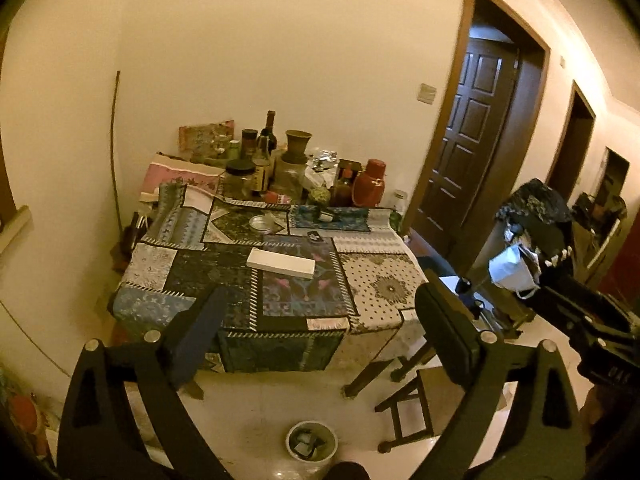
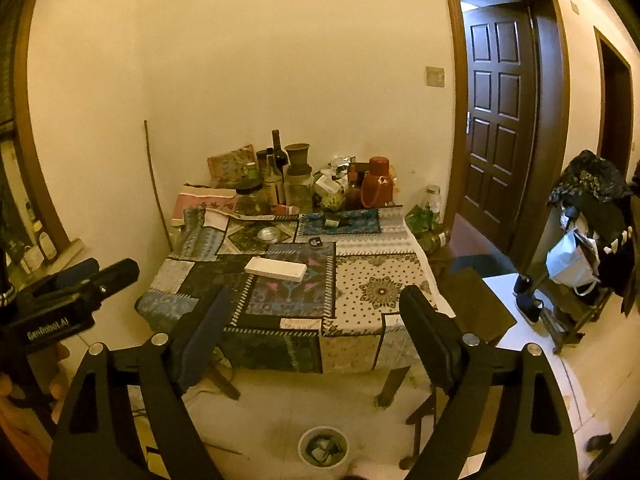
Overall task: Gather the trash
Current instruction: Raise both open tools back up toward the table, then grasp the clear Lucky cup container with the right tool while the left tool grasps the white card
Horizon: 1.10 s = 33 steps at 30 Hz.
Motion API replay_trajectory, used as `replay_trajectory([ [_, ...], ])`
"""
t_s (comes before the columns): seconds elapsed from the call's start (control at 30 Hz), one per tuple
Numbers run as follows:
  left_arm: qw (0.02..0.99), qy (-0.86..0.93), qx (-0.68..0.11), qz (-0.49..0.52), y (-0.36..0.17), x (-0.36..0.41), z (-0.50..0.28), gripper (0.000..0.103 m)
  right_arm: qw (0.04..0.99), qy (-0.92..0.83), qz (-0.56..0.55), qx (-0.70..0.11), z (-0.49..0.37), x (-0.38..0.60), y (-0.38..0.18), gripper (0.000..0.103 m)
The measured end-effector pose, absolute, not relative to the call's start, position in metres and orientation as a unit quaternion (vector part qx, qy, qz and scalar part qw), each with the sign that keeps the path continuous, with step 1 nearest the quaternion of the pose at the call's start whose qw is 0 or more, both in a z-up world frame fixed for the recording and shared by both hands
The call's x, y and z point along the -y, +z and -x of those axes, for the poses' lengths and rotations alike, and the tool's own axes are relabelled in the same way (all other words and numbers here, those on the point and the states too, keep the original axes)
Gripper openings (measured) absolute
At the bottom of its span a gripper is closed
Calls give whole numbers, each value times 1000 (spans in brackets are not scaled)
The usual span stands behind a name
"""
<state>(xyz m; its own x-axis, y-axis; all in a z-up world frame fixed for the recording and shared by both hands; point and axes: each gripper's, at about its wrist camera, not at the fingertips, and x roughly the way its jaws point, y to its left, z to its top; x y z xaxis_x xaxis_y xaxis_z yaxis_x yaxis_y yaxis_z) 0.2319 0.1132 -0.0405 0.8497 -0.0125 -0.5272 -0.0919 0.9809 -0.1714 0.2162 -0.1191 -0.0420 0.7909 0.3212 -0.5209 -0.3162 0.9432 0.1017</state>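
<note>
A small white trash bin (image 1: 312,446) stands on the floor just in front of the table and holds dark and pale scraps; it also shows in the right wrist view (image 2: 323,450). On the patchwork-covered table (image 1: 384,292) lie a flat white box (image 1: 281,263), a small dark item (image 1: 315,235) and a round metal lid (image 1: 261,223). My left gripper (image 1: 324,320) hangs above the bin, open and empty. My right gripper (image 2: 316,308) is beside it, also open with nothing between its fingers. The left gripper (image 2: 100,274) shows at the left of the right wrist view.
Bottles, jars, a vase and a red thermos (image 1: 370,184) crowd the back of the table against the wall. A dark wooden stool (image 1: 412,412) stands right of the bin. Further right are a rack with bags (image 2: 576,264) and a dark door (image 2: 500,112).
</note>
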Motion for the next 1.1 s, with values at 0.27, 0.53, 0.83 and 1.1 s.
replay_trajectory([
  [0.27,953,72,-274,105,-40,-113,-303,95,942,194,1,-274,-281,131,-40,84],
  [0.53,949,108,-270,119,-34,-97,-385,95,934,232,20,-270,-363,144,-28,84],
  [0.83,939,140,-283,134,-46,-84,-461,95,918,267,50,-288,-432,141,-44,84],
  [1.1,926,151,-321,130,-74,-109,-510,95,894,297,37,-335,-484,114,-70,84],
])
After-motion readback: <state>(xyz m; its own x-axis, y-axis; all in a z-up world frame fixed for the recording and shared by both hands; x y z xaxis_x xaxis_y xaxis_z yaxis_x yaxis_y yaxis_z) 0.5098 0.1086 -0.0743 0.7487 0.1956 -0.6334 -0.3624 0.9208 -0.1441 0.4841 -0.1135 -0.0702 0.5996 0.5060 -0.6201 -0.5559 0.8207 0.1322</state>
